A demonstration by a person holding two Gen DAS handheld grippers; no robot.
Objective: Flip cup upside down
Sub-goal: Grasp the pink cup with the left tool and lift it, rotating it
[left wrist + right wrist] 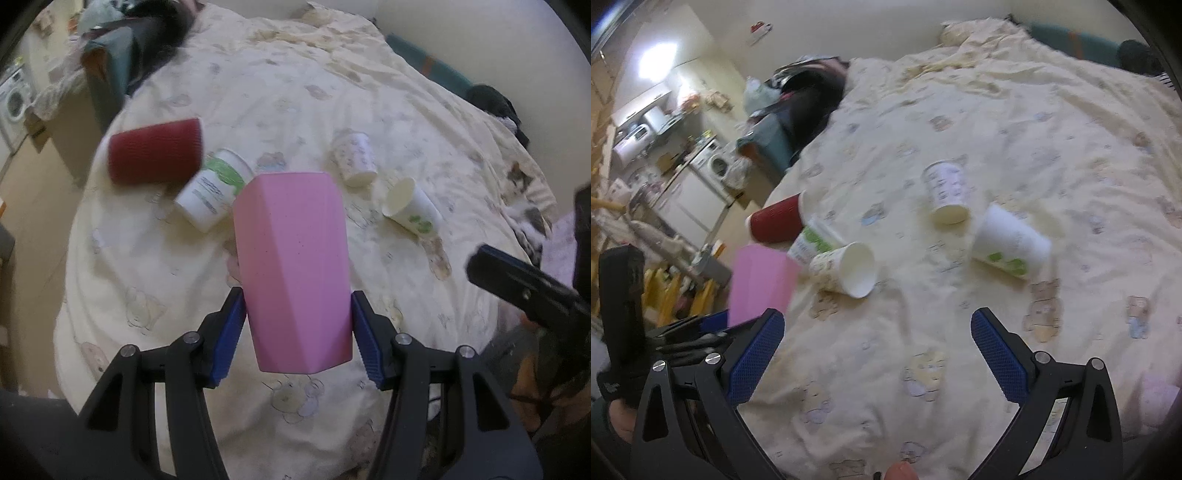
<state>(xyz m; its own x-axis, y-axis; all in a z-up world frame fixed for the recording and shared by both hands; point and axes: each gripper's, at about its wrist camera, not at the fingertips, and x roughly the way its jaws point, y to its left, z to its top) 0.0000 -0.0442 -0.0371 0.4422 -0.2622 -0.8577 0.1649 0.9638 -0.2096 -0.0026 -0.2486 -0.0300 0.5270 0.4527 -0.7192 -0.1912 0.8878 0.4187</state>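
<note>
My left gripper (pixel 298 332) is shut on a pink faceted cup (pixel 293 269) and holds it above the cream bed cover (pixel 369 110); the blue pads press its two sides. The same pink cup shows at the left of the right wrist view (pixel 759 284). My right gripper (pixel 877 350) is open and empty above the cover. The right gripper's black finger shows at the right edge of the left wrist view (pixel 517 284).
Several cups lie on their sides on the cover: a red one (pixel 775 223), a green-printed one (pixel 812 243), a patterned white one (pixel 846 269), another patterned one (pixel 945 192) and a green-leaf one (pixel 1010 242). A dark bag (pixel 801 107) sits at the bed's far left edge.
</note>
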